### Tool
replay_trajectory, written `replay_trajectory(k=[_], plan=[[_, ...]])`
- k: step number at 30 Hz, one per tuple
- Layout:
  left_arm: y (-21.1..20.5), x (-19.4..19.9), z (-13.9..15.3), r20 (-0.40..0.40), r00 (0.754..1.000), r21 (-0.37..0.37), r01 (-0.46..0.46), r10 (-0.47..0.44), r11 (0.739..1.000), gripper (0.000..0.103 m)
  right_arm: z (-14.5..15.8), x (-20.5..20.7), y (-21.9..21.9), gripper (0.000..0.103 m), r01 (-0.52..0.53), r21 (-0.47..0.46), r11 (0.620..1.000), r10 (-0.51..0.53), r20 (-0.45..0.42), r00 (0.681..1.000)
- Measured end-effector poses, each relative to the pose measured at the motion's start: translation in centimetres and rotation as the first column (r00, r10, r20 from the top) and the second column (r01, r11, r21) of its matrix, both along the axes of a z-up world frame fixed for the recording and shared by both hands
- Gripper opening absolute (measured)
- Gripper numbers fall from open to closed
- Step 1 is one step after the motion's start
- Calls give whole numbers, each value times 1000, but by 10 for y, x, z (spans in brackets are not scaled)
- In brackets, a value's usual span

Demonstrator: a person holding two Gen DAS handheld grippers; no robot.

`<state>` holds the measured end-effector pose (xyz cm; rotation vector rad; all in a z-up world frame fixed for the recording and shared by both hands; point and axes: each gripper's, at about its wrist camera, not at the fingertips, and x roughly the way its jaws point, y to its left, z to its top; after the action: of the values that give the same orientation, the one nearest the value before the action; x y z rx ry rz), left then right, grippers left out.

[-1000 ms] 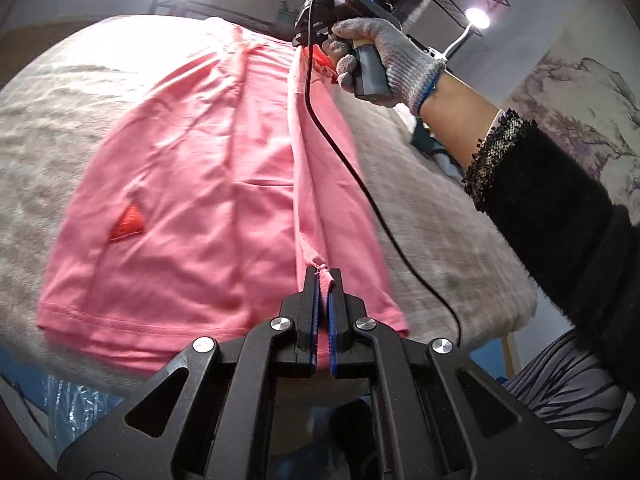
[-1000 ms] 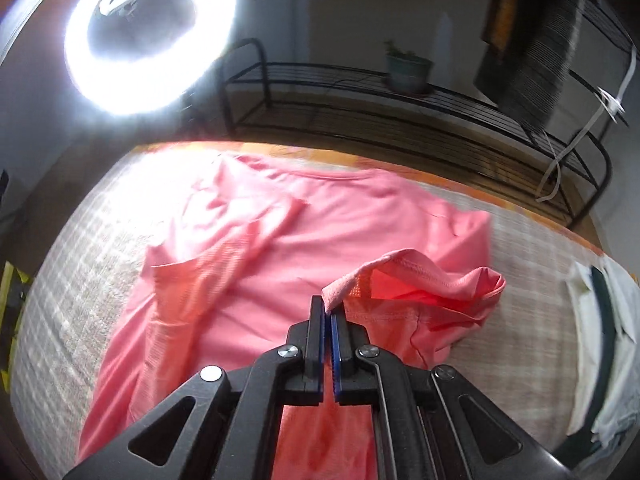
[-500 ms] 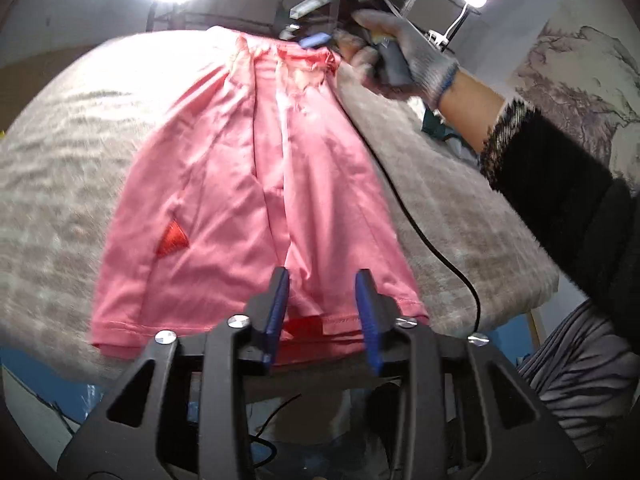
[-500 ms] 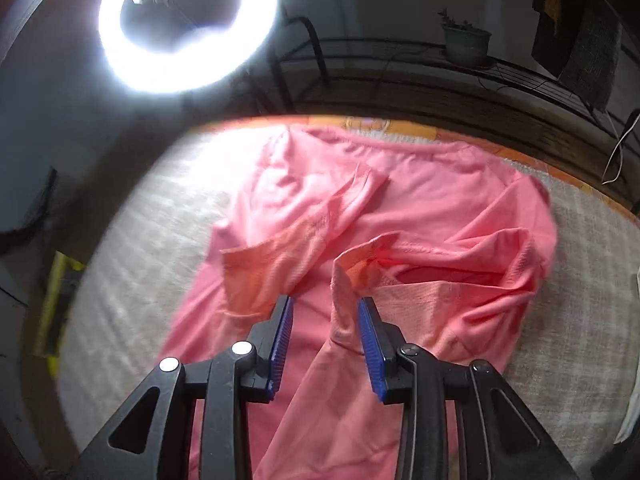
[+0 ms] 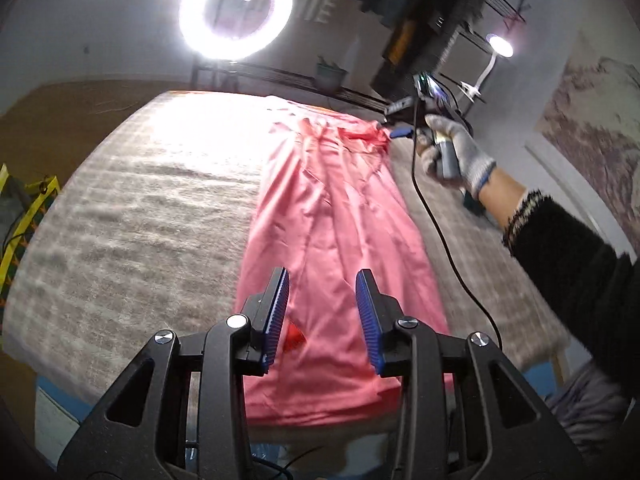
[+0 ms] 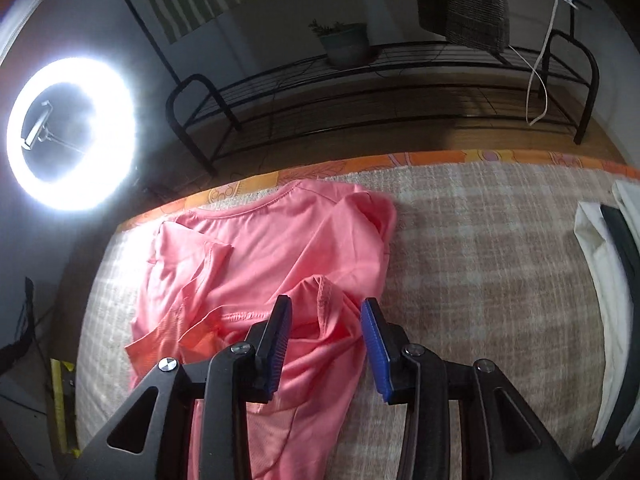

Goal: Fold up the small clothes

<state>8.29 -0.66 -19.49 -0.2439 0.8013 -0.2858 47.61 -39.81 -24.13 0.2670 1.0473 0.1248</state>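
Below and ahead of both tongs, the pink shirt (image 5: 332,240) lies flat on the checked cloth (image 5: 132,216), a long narrow strip with both sides folded in. Its long axis runs straight away from the left tongs (image 5: 322,312), hem nearest them, collar far off by the right tongs (image 5: 400,133). So each tool sits at one end: left nearer the hem, right nearer the shoulders. Judging by that, the next fold goes end to end. Left jaws have just been opening and stand apart, nothing pinched, fabric only lying beneath them. Right tongs (image 6: 326,344) likewise apart above the folded sleeve (image 6: 328,308), gripping nothing. A small red patch (image 5: 294,336) shows near the hem.
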Motion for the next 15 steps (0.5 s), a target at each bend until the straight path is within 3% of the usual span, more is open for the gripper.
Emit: replay_trajectory(k=[2,5,7,12,15], plan=[[2,7,-6,-24,1000,-18,-7,6,1000,34,-2,5,10,33,-26,-50,998,27,7,1000],[2,12,-10,-41,999,-27,-4,3,1000,34,-7,13,26,0,-76,-164,984,75,-10,997],[2,11,-8,-31,999,-38,3,-5,999,34,0,12,33,0,-100,-229,968,105,9,994],[-1,14,-9,-36,999,-64,18,-20,998,34,46,17,48,0,-149,-201,968,177,129,976],[0,16,-10,-43,999,-77,18,-22,997,34,46,33,73,0,-181,-247,952,215,121,969]])
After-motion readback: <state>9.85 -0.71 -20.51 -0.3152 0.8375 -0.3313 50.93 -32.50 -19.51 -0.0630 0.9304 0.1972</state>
